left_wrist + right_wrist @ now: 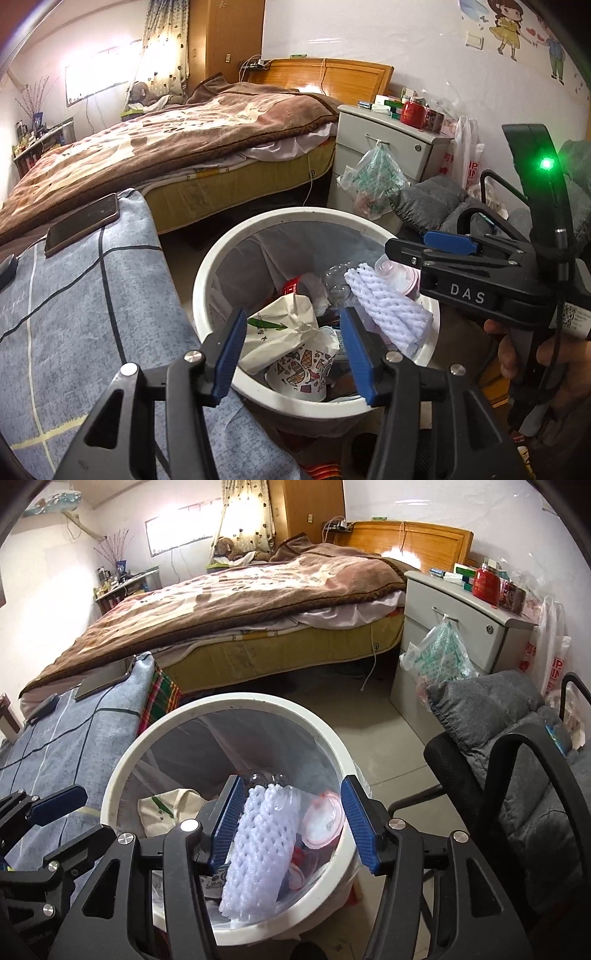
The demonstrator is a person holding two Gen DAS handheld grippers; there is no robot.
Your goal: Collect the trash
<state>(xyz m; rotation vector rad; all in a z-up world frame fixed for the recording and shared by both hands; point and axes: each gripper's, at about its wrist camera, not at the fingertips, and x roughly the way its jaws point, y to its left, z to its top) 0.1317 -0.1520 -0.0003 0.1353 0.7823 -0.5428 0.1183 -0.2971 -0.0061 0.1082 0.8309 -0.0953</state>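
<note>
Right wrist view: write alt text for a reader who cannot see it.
The open right gripper hovers over a white trash bin holding a white foam net sleeve, a clear plastic lid and crumpled paper. Behind stand a bed and a grey nightstand.

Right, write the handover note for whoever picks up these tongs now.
Left tongs: open, nothing between the pads, hovering over the near rim of the white trash bin.
Right tongs: open above the bin; the white foam fruit net lies between the pads, leaning on the rim, apparently released.
In the bin: crumpled paper bag, patterned paper cup, clear plastic bottle, pink-rimmed lid.
Done: that trash is in the bin.
Left: nudge the net fully inside. A phone lies on the blue checked cloth; it is not trash. No other loose trash is clear from here.
</note>
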